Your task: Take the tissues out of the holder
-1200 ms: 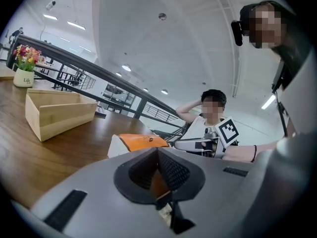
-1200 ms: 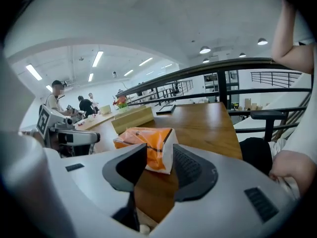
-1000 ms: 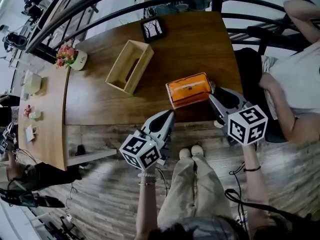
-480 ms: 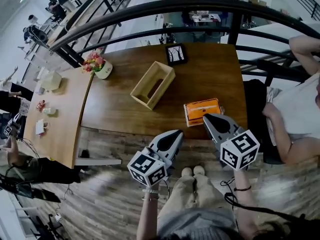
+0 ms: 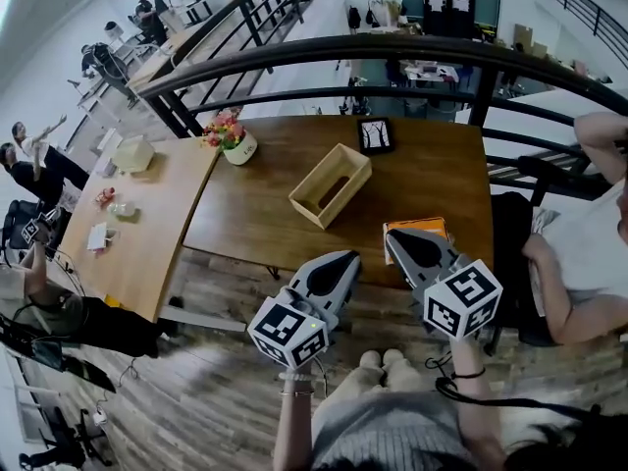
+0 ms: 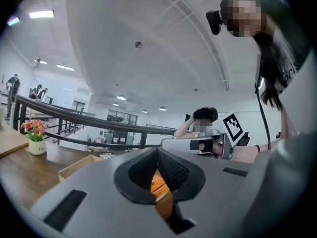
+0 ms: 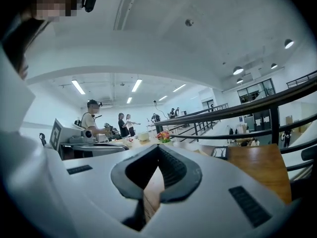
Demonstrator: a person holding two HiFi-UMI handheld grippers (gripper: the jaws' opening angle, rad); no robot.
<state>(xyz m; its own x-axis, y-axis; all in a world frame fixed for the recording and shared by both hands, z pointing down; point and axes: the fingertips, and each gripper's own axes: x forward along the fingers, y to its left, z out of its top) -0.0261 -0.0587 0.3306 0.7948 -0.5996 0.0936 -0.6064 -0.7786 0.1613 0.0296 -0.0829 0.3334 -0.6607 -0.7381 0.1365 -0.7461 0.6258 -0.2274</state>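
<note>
Pinching nothing, my left gripper [image 5: 349, 256] has its jaws together; my right gripper [image 5: 391, 235] has just closed, also on nothing. Beyond it lies the orange tissue pack [image 5: 432, 225], out of the wooden holder [image 5: 331, 184], nearer than it and to its right. Only my left gripper view catches that orange behind its jaws; the right shows table [image 7: 257, 167] wood.

Head camera: above the person, facing steeply down onto the tabletop [image 5: 255, 219]; left tool [image 5: 343, 260] and right tool [image 5: 394, 235] close at 6 o'clock. Each gripper view's camera rides its tool, facing level along the jaws, wide-angle. All three share the flower pot [image 5: 238, 145]: 9 o'clock in the left gripper view, near centre in the right.
</note>
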